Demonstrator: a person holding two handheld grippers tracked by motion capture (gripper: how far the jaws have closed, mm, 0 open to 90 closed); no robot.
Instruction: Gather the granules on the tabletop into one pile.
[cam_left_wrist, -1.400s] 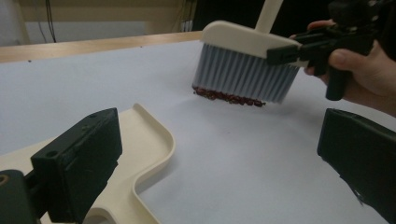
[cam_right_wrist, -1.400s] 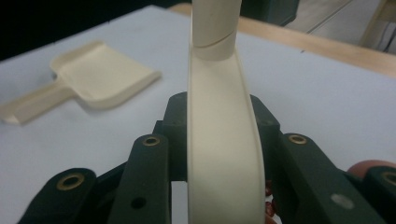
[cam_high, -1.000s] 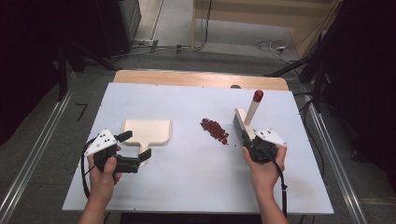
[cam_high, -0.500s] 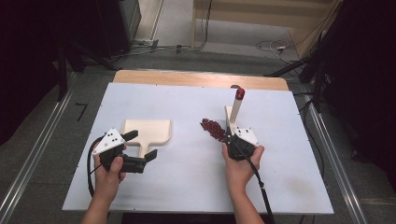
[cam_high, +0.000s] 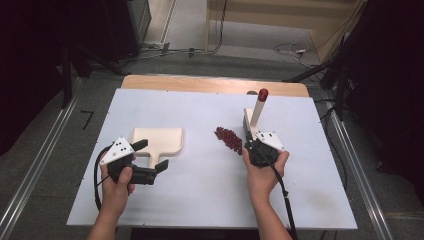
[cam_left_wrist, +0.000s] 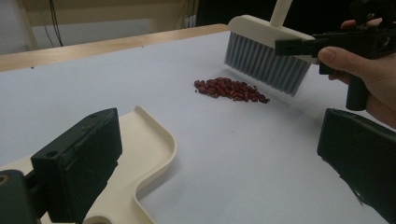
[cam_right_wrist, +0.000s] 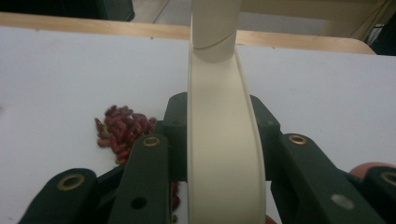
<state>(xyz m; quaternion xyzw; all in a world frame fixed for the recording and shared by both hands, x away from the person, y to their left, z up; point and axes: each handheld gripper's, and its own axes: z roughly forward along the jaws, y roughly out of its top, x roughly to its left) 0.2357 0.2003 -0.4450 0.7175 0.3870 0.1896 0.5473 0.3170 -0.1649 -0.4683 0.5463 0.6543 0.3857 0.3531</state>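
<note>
Beans (cam_high: 228, 138), a small dark-red heap on the white table (cam_high: 200, 200), lie just to the left of the right gripper (cam_high: 256, 146) and well to the right of the left gripper (cam_high: 159, 169), between the two tools. Right gripper's jaws are pinched on the cream head of the brush (cam_right_wrist: 219, 140), one jaw on each flat side, with the red-tipped handle rising away from the hand; gripping the head rather than the handle probably gives firmer control of the bristles (cam_left_wrist: 264, 63), which hang just beyond the heap on its far side from the dustpan (cam_high: 156, 141), lifted a little off the table. That placement suits a sweep across the beans toward the pan. Left gripper's jaws are spread wide, one over the pan's handle and the other out over bare table, so nothing is pinched there yet; it looks set to close on the handle and steady the pan. The pan lies flat, its open mouth away from that gripper, and would likely need turning or shifting to receive the beans
</note>
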